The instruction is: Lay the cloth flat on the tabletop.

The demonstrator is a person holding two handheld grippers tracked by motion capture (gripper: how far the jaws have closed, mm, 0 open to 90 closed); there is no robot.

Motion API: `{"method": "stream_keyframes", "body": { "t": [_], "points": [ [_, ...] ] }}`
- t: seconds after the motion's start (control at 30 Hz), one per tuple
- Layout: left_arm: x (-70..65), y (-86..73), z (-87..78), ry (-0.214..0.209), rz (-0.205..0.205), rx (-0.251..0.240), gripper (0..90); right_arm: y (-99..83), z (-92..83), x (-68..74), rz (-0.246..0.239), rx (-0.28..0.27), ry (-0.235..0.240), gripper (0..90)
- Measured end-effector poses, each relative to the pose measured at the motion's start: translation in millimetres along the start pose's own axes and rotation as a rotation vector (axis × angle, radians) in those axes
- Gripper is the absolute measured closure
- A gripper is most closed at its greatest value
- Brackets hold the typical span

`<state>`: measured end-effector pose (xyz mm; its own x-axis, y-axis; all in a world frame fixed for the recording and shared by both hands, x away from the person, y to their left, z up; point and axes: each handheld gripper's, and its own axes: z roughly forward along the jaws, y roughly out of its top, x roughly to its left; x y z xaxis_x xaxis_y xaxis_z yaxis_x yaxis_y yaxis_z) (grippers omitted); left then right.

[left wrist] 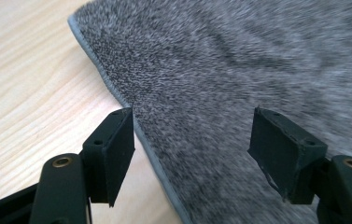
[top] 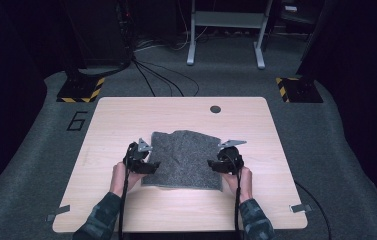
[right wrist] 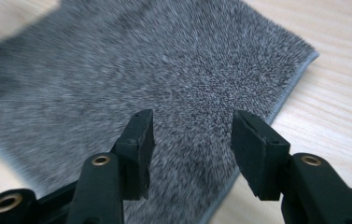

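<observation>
A grey towel (top: 185,159) is seen laid flat on a light wooden desk (top: 116,115), nearer the desk's front edge than its back edge and roughly midway between the left and right edges, with a slight ridge running across its middle. The left gripper (top: 151,166) is held at the towel's left border and the right gripper (top: 212,165) at its right border, each carried low by a hand (top: 121,177) entering from the front edge. In the left gripper view the jaws are shown standing fairly wide apart, one over bare wood and the other over the pile, so that the towel's hemmed edge (left wrist: 117,95) passes between them with nothing gripped. In the right gripper view the jaws are likewise parted, more narrowly, and are poised above the cloth just inside its hemmed right edge (right wrist: 290,88); no fabric is pinched there either. The mirrored placement is judged to serve a two-handed move: with both sides straddled at once, the towel could be taken evenly and folded or smoothed without being dragged askew. A round cable hole (top: 215,109) is visible near the desk's back edge, well apart from the cloth.
</observation>
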<state>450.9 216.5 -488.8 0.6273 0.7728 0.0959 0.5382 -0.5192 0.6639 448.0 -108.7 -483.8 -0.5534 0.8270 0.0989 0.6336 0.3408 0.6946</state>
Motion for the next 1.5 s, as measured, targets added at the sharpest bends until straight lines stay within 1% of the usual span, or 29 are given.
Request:
{"method": "stream_keyframes", "body": {
  "t": [0.03, 0.07, 0.1, 0.13, 0.2, 0.27, 0.3, 0.33, 0.37, 0.4, 0.43, 0.47, 0.5, 0.53, 0.57, 0.6, 0.67, 0.73, 0.83, 0.9, 1.03, 1.07, 1.2, 1.23, 1.27, 1.33, 1.4, 1.43, 1.5],
  "points": [
    [0.4, 0.3, 4.6, -0.002, -0.004, 0.006, 30.6, 1.5, 6.3, -0.2, 0.005, 0.001, 0.006, 46.6],
    [1.4, 0.7, 10.5, -0.003, -0.008, 0.02, 29.5, 4.2, 13.6, 1.7, 0.017, 0.008, -0.015, 42.5],
    [1.4, 0.7, 10.5, -0.003, -0.008, 0.02, 29.2, 4.2, 13.6, 1.7, 0.017, 0.008, -0.015, 42.5],
    [2.3, 0.1, 15.8, -0.003, -0.017, 0.024, 29.2, 7.2, 19.2, 4.0, 0.007, 0.018, -0.036, 42.1],
    [2.1, -0.4, 17.5, -0.005, -0.026, 0.028, 29.2, 8.3, 21.4, 4.8, -0.001, 0.02, -0.042, 42.6],
    [2.1, -1.1, 19.9, -0.014, -0.03, 0.045, 29.5, 10.4, 26.5, 7.9, -0.027, 0.046, -0.058, 43.8],
    [1.4, -1.8, 20.5, -0.008, -0.026, 0.044, 30.5, 10.7, 30.6, 9.6, -0.043, 0.062, -0.068, 46.9],
    [1.4, -1.8, 20.5, -0.008, -0.026, 0.044, 31.1, 10.7, 30.6, 9.6, -0.043, 0.062, -0.068, 46.9],
    [0.4, -2.5, 20.4, -0.013, -0.032, 0.048, 31.8, 9.9, 32.7, 9.4, -0.051, 0.074, -0.06, 53.4],
    [0.4, -2.5, 20.4, -0.013, -0.032, 0.048, 32.1, 9.7, 33.0, 9.3, -0.054, 0.079, -0.054, 55.0],
    [-0.3, -3.2, 20.6, -0.023, -0.035, 0.051, 32.4, 9.2, 33.3, 10.7, -0.044, 0.086, -0.057, 58.4],
    [-0.3, -3.2, 20.6, -0.023, -0.035, 0.051, 32.6, 9.2, 33.3, 10.7, -0.044, 0.086, -0.057, 58.4],
    [-1.3, -3.6, 20.6, -0.025, -0.036, 0.053, 33.1, 8.0, 34.4, 11.2, -0.055, 0.09, -0.054, 63.8],
    [-2.3, -3.9, 20.7, -0.024, -0.033, 0.057, 33.1, 8.0, 34.4, 11.2, -0.055, 0.09, -0.054, 63.8],
    [-3.9, -4.8, 21.3, -0.031, -0.035, 0.052, 33.5, 6.5, 35.6, 12.1, -0.062, 0.097, -0.052, 67.0],
    [-6.2, -6.3, 21.5, -0.038, -0.034, 0.06, 33.5, 5.9, 36.0, 12.3, -0.065, 0.097, -0.048, 68.2],
    [-7.0, -7.2, 21.0, -0.039, -0.035, 0.055, 33.8, 3.7, 36.3, 13.9, -0.067, 0.107, -0.038, 70.1],
    [-9.1, -9.6, 19.8, -0.044, -0.043, 0.049, 33.8, 2.2, 36.4, 14.5, -0.067, 0.098, -0.038, 70.9],
    [-11.5, -13.9, 16.3, -0.056, -0.042, 0.046, 33.7, -0.7, 33.8, 15.5, -0.076, 0.101, -0.04, 73.1],
    [-13.8, -15.8, 14.3, -0.056, -0.05, 0.048, 33.7, -2.5, 32.3, 16.6, -0.079, 0.101, -0.036, 73.7],
    [-17.4, -19.1, 10.9, -0.058, -0.051, 0.051, 33.4, -5.6, 28.5, 19.2, -0.084, 0.113, -0.031, 74.0],
    [-18.9, -20.1, 10.4, -0.058, -0.058, 0.047, 33.4, -5.6, 28.5, 19.2, -0.084, 0.113, -0.031, 74.0],
    [-24.0, -25.9, 5.1, -0.061, -0.056, 0.043, 33.0, -14.6, 22.0, 22.3, -0.085, 0.097, -0.02, 73.5],
    [-24.9, -27.2, 3.4, -0.062, -0.051, 0.049, 33.0, -16.7, 20.4, 23.5, -0.078, 0.097, -0.016, 73.5],
    [-26.1, -28.5, 1.8, -0.067, -0.05, 0.052, 33.0, -18.5, 18.6, 23.8, -0.085, 0.097, -0.014, 73.4],
    [-27.4, -29.7, 0.0, -0.075, -0.049, 0.057, 33.0, -20.4, 17.1, 25.4, -0.082, 0.097, -0.012, 73.3],
    [-31.7, -33.0, -3.7, -0.078, -0.045, 0.06, 32.9, -24.5, 13.0, 27.8, -0.091, 0.102, -0.001, 73.0],
    [-35.3, -36.1, -6.3, -0.082, -0.04, 0.057, 32.8, -28.0, 8.5, 30.0, -0.101, 0.117, 0.02, 72.5],
    [-36.9, -38.6, -9.5, -0.091, -0.034, 0.062, 32.1, -30.9, 5.1, 31.0, -0.102, 0.124, 0.028, 70.6]
  ]
}}
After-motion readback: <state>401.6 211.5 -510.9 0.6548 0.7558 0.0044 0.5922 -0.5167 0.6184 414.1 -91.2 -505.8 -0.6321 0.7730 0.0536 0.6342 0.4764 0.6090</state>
